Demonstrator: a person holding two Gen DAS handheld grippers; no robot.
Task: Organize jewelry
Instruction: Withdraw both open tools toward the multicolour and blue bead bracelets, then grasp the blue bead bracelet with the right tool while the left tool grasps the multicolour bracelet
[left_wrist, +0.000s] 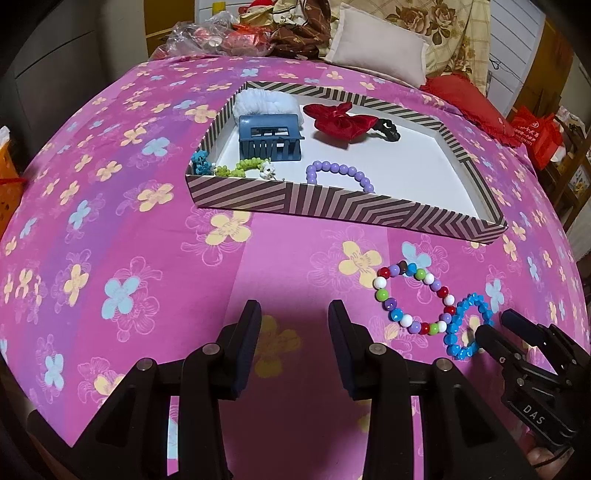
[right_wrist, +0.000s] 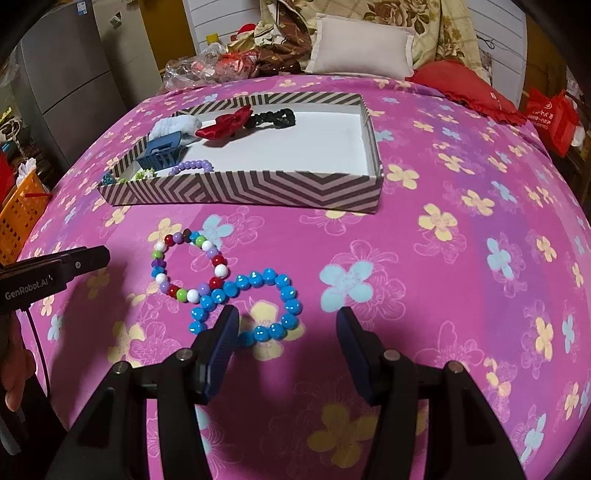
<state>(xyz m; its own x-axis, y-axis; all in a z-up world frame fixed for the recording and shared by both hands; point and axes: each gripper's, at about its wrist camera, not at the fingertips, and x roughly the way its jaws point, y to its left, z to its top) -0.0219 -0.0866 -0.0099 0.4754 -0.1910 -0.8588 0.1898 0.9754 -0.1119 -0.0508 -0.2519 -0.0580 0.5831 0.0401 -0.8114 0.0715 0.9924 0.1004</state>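
Left wrist view: the left gripper (left_wrist: 294, 325) hangs over a pink flowered bedspread (left_wrist: 110, 221), its fingers spread with nothing between them. Ahead sits a striped shallow box (left_wrist: 332, 206) holding a blue hair claw (left_wrist: 271, 138), a red bow (left_wrist: 340, 118), a purple bead bracelet (left_wrist: 341, 173) and a green bead string (left_wrist: 242, 166). Outside the box, to the right, a multicoloured bead bracelet (left_wrist: 413, 299) lies flat, touching a blue bead bracelet (left_wrist: 467, 325) whose oval runs from upper right to lower left. The right gripper (left_wrist: 495, 326) straddles the blue bracelet's near side, fingers apart.

Right wrist view: the right gripper (right_wrist: 286, 325) is spread, its left finger (right_wrist: 221, 339) covering part of the blue bead bracelet (right_wrist: 255, 299), whose long axis here runs left to right. The multicoloured bracelet (right_wrist: 190, 264) touches it at upper left. The striped box (right_wrist: 258, 188) lies beyond.
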